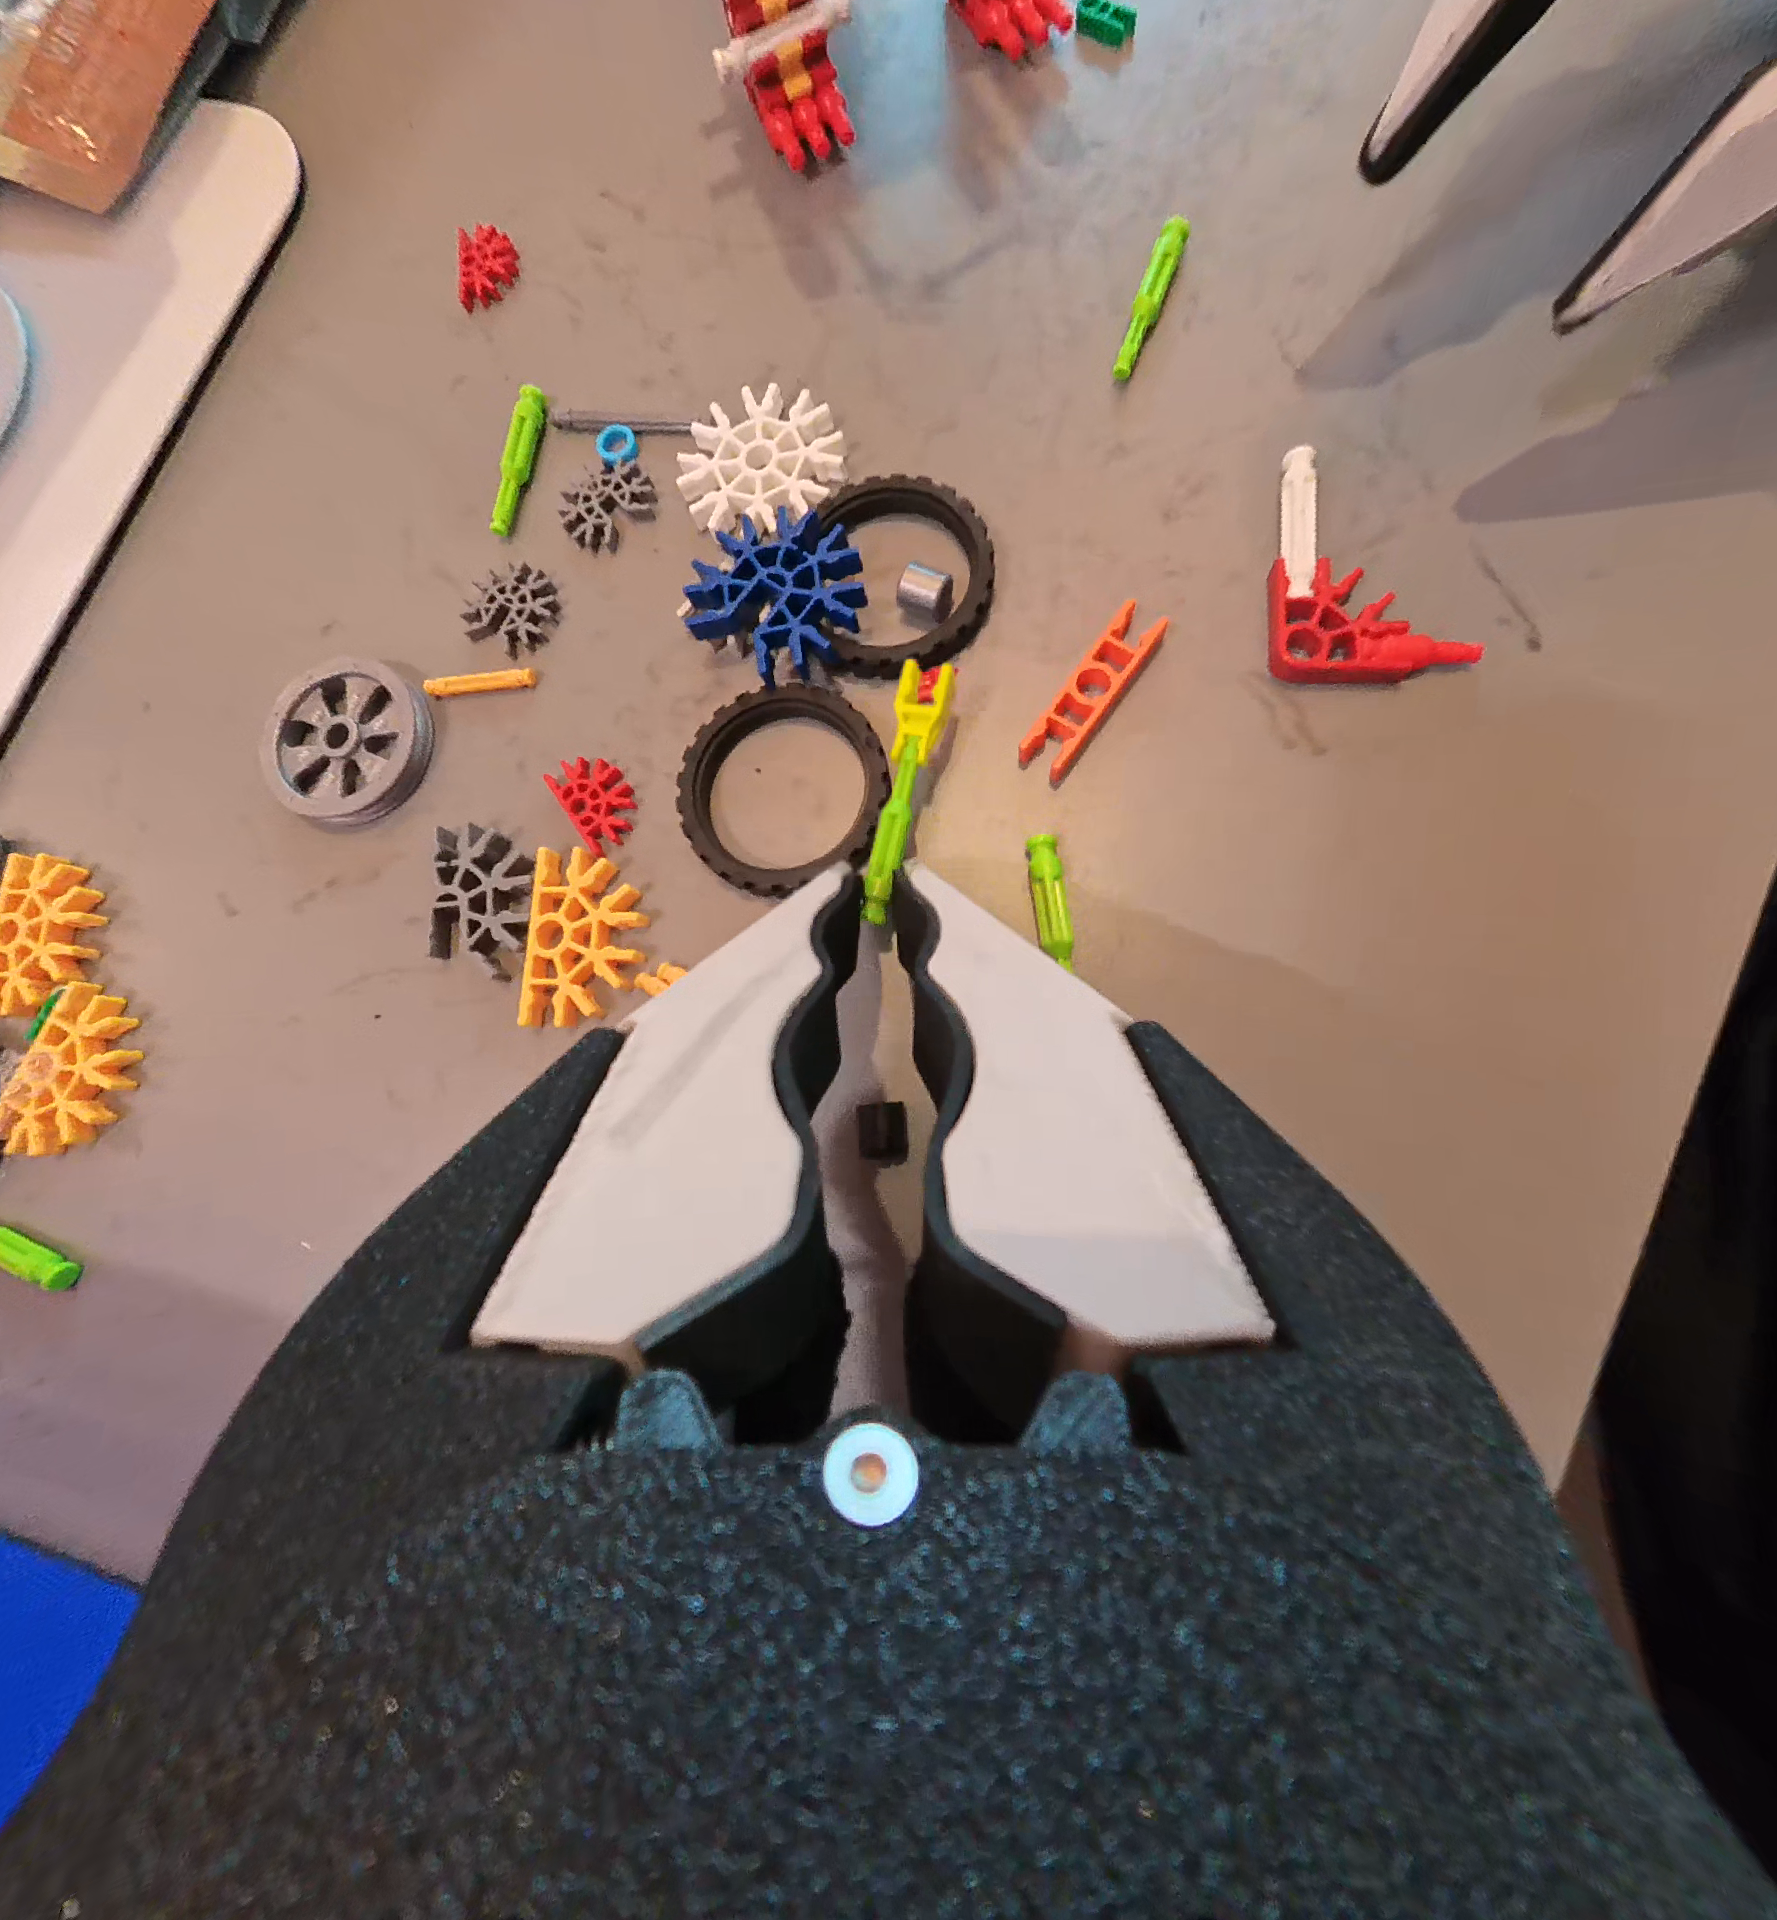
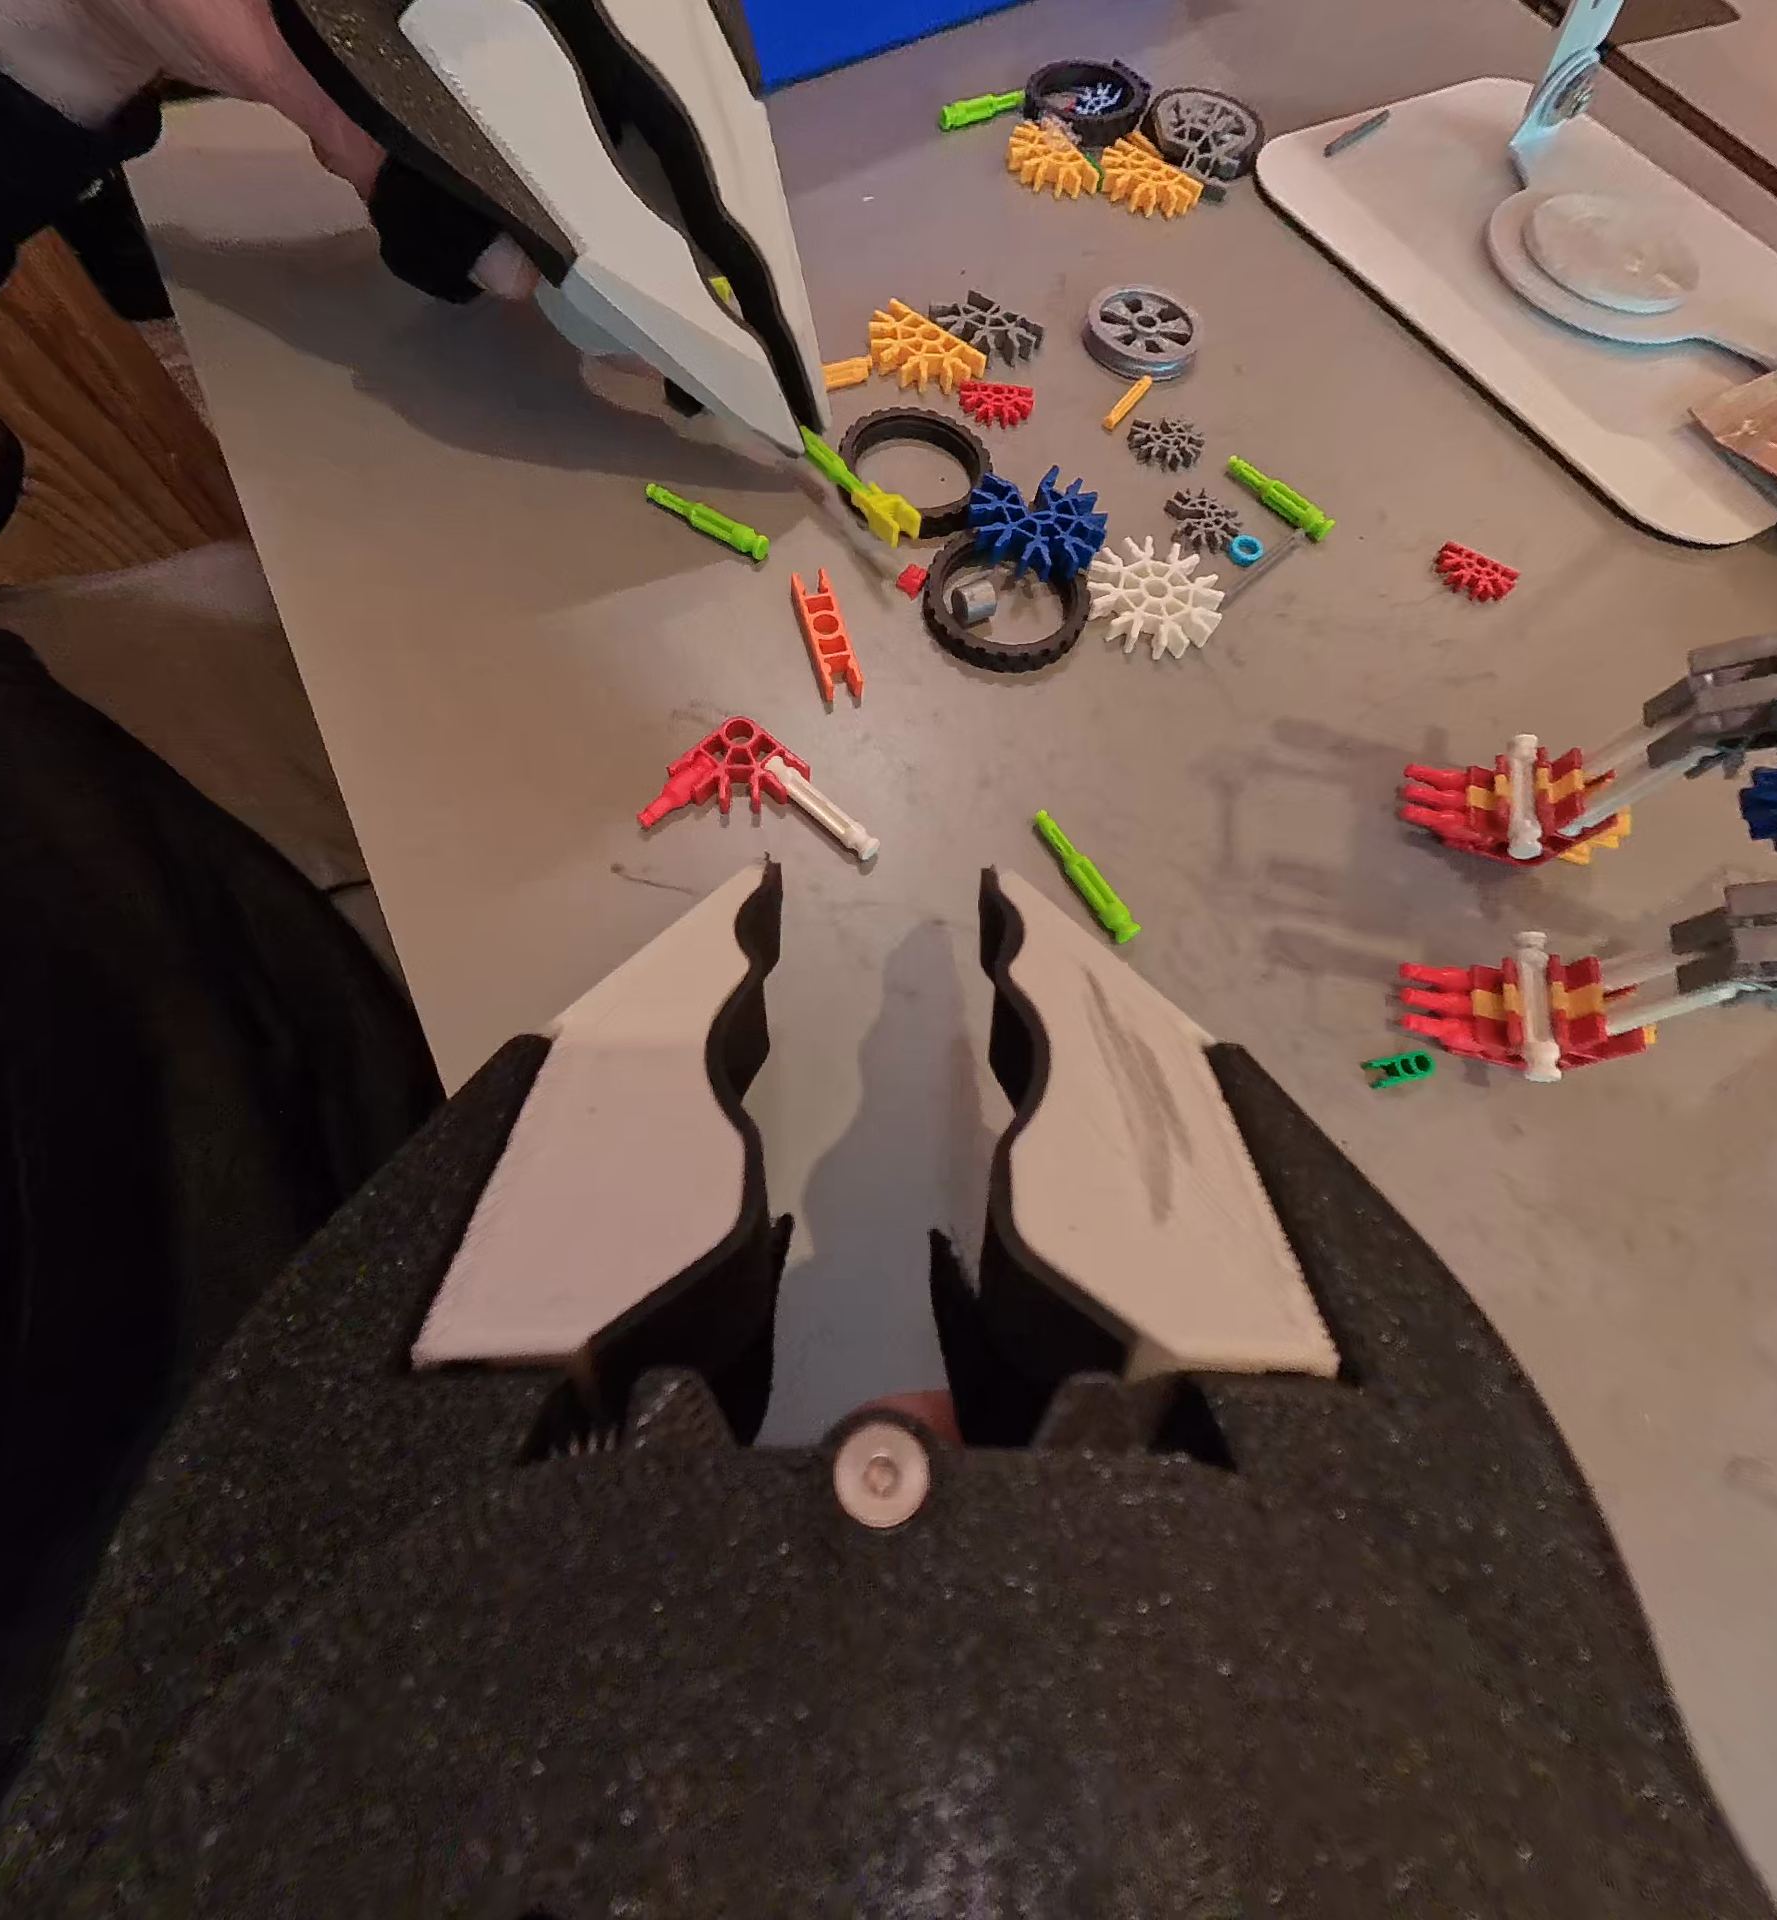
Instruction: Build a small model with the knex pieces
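My left gripper point(image 1: 876, 896) is shut on the near end of a lime green rod point(image 1: 892, 831) that has a yellow clip point(image 1: 923, 709) on its far end. The rod lies beside a black tyre ring point(image 1: 782, 788). The right wrist view shows the same gripper point(image 2: 799, 434) pinching the green rod point(image 2: 830, 468) with the yellow clip point(image 2: 886, 511) low over the table. My right gripper point(image 2: 879, 894) is open and empty above bare table. A red corner connector with a white rod point(image 2: 749, 774) lies just ahead to its left, and a loose green rod point(image 2: 1084, 876) to its right.
Loose pieces litter the grey table point(image 1: 1279, 935): a blue snowflake connector point(image 1: 775, 592), a white one point(image 1: 759, 457), a second tyre point(image 1: 915, 571), a grey wheel point(image 1: 347, 743), an orange ladder piece point(image 1: 1092, 691) and yellow connectors point(image 1: 577, 935). Red and yellow assemblies point(image 2: 1518, 800) stand at the right. A white tray point(image 2: 1549, 343) lies beyond.
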